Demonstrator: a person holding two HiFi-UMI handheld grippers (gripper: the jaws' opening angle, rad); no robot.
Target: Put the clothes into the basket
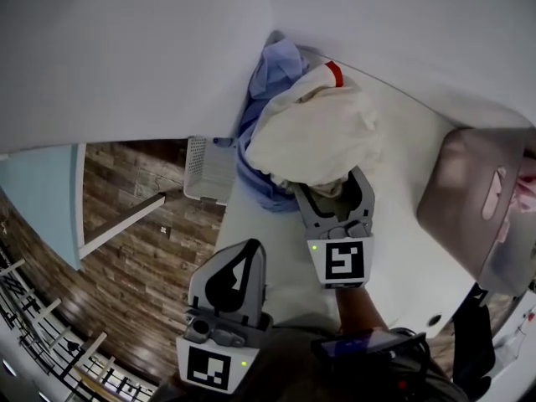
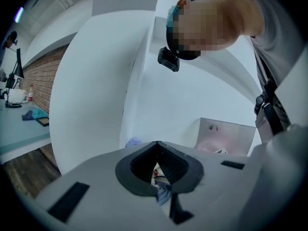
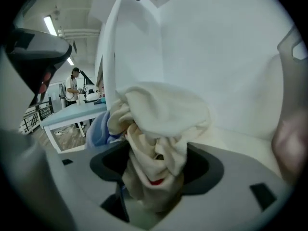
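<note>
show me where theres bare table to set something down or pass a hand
Bare table lies between the right gripper and the basket, and runs on beyond the cream garment along the white wall. A narrower strip sits between the blue garment and the left gripper. Crowded: the far-left corner, where both garments pile up.

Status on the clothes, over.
Left tongs shut, empty. Right tongs shut on cream garment atop blue clothes. Basket at right, nothing in the way.
</note>
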